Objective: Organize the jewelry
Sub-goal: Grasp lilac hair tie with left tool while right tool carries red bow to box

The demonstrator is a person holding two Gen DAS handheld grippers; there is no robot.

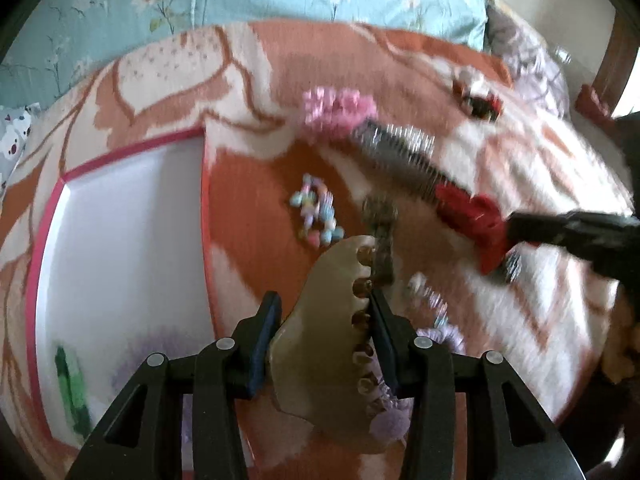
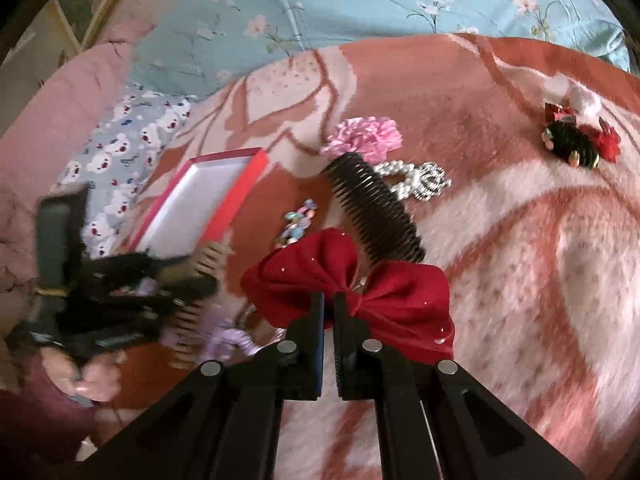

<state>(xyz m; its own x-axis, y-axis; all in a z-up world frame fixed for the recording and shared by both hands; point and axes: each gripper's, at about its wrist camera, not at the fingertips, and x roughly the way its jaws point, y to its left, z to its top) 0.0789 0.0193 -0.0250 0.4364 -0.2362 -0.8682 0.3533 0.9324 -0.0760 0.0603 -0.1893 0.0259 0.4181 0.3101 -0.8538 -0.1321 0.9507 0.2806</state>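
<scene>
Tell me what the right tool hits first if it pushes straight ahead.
The right tool is shut on the red bow. Straight beyond it lies the black comb, probably the first contact, though depth is unclear.

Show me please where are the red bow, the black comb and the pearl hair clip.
red bow [image 2: 404,300]: right wrist view, on its right loop.
black comb [image 2: 374,208]: right wrist view, on the middle of its curved band.
pearl hair clip [image 2: 416,179]: right wrist view, on its pearl cluster.

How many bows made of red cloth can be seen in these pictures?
1. The red bow is gripped by the right gripper, near the black comb. Others may be hidden.
</scene>
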